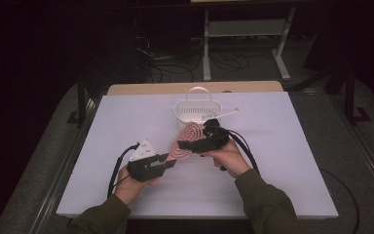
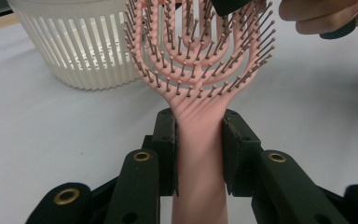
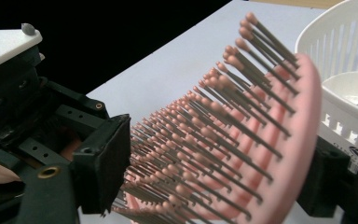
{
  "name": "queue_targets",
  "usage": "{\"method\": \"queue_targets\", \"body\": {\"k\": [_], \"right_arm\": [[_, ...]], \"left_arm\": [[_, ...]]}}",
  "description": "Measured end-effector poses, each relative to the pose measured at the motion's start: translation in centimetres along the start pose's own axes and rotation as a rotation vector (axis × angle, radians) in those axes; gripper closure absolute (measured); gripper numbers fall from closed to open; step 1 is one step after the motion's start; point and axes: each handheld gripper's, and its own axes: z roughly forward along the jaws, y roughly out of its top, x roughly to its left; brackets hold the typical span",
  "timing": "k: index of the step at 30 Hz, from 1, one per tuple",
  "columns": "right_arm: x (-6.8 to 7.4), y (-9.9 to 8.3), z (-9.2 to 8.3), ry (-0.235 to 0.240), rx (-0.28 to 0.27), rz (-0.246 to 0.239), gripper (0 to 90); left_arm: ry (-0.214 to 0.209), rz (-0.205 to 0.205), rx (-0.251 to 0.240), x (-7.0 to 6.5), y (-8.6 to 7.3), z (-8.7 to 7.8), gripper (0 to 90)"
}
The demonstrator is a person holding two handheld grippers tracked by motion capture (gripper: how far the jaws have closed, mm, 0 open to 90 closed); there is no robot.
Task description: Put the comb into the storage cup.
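pink plastic of a hairbrush (image 1: pixel 185 141) is seen above the white table (image 1: pixel 272 165), just in front of a white slatted basket (image 1: pixel 195 111). from the high view it is shown bridging both grippers. the handle is clamped between the pads of the left gripper (image 2: pixel 199 154), as is made plain in the left gripper view, where the bristles face the camera. in the right gripper view the brush head (image 3: pixel 242 140) is seen between the jaws of the right gripper (image 1: pixel 187 144), one pad at the bristle tips and the other behind the back; whether it is pressed cannot be told. wide bare table is left to both sides and toward the near edge, while the basket crowds the far side.
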Motion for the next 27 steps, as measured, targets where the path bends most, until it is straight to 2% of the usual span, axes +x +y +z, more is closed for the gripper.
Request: {"method": "queue_targets", "body": {"k": [7, 14, 20, 27], "right_arm": [[0.05, 0.01, 0.01, 0.012, -0.003, 0.001, 30.9], [0.09, 0.01, 0.01, 0.022, 0.0, 0.005, 38.3], [-0.02, 0.01, 0.03, 0.027, 0.004, 0.014, 41.4], [0.06, 0.06, 0.02, 0.049, 0.001, 0.021, 48.6]], "left_arm": [[0.006, 0.002, 0.002, 0.0, -0.02, 0.04, 70.2], [0.02, 0.021, 0.008, -0.13, -0.02, 0.14, 70.2], [0.031, 0.034, 0.017, -0.21, -0.04, 0.23, 70.3], [0.035, 0.03, 0.021, -0.03, -0.09, 0.25, 70.3]]}}
